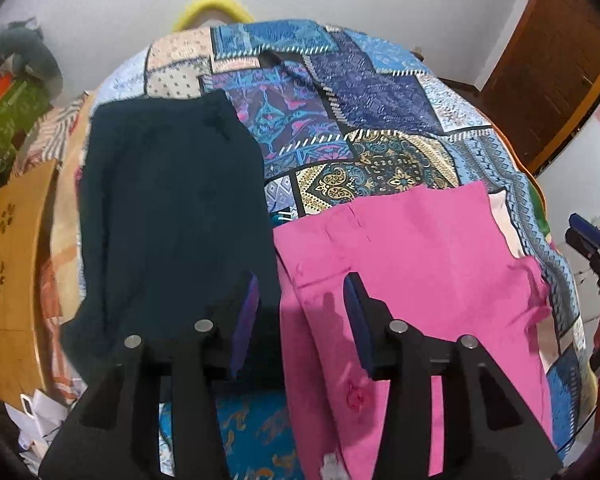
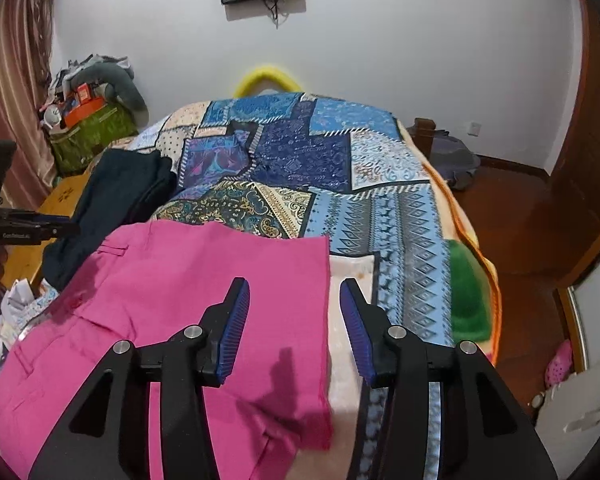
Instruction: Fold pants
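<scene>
**Now both claws hang open over the pink pants, one at each side edge**

Right below the two claws, the bright pink cotton pants (image 2: pixel 172 292) lie flat on the bed's blue patchwork-print cover (image 2: pixel 332 152), at its near end. Their long axis seems to run from the near edge of the bed away toward the far wall, and the far edge lies straight across the cover. The left claw (image 1: pixel 300 316) hovers above the pants' left edge, its jaws spread with nothing between them; that edge passes just under the gap. The right claw (image 2: pixel 294 316) hovers above the right edge, likewise spread and empty, one finger over pink cloth and the other over the pale patch of cover beside it. So each hand is nearest its own side, and I'd judge the next fold would carry cloth along or across that long axis, starting from these edges.

Just beside the pink pants, on the left, lies a dark navy knitted garment (image 1: pixel 172 208), and the two look to touch or overlap at the near end, so the left claw could catch it by mistake. A light wooden piece of furniture (image 1: pixel 12 264) stands at the bed's left, well clear. To the right the cover is bare down to its orange-trimmed edge, and nothing blocks that hand
</scene>
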{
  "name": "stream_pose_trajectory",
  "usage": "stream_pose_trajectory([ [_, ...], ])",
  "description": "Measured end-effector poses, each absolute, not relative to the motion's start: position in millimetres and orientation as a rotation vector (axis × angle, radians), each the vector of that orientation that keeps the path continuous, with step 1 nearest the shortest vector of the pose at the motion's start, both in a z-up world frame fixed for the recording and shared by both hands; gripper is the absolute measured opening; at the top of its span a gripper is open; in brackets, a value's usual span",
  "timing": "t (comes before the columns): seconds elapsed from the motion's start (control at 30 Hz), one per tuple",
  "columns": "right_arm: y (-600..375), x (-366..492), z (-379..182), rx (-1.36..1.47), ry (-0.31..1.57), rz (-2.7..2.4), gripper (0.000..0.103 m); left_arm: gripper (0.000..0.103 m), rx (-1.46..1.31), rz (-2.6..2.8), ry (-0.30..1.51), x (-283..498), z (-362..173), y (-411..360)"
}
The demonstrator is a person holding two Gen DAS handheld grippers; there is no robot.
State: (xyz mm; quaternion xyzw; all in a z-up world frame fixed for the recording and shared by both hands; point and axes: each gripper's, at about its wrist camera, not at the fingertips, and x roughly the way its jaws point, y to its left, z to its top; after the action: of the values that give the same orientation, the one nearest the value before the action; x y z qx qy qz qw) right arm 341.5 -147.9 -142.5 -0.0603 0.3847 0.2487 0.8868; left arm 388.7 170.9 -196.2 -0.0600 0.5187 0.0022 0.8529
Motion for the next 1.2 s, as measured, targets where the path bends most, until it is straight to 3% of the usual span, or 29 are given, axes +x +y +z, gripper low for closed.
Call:
stream_pose_trajectory([
  [0.5, -123, 427, -216, -0.062, 1.016, 0.497, 0.043, 0.041, -0.182, -0.083, 1.188, 431, -252, 169],
  [0.6, -114, 441, -227, -0.072, 1.038, 0.485, 0.043, 0.031, -0.202, -0.111, 1.199, 434, -258, 167],
  [0.7, -109, 450, -240, -0.06, 1.06, 0.48, 0.046, 0.014, -0.17, -0.084, 1.178, 435, -256, 164],
  [0.8, -99, 451, -249, -0.114, 1.049, 0.451, 0.035, 0.013, -0.179, -0.085, 1.164, 434, -256, 165],
  [0.87, -96, 448, -251, -0.151, 1.036, 0.439, 0.018, 0.012, -0.173, -0.081, 1.148, 433, -254, 164],
  [0.9, -97, 449, -250, -0.149, 1.035, 0.446, 0.005, 0.012, -0.168, -0.079, 1.136, 432, -252, 163],
  [1.2, -113, 436, -178, -0.085, 0.857, 0.467, 0.003, 0.011, -0.127, -0.058, 1.006, 415, -200, 164],
])
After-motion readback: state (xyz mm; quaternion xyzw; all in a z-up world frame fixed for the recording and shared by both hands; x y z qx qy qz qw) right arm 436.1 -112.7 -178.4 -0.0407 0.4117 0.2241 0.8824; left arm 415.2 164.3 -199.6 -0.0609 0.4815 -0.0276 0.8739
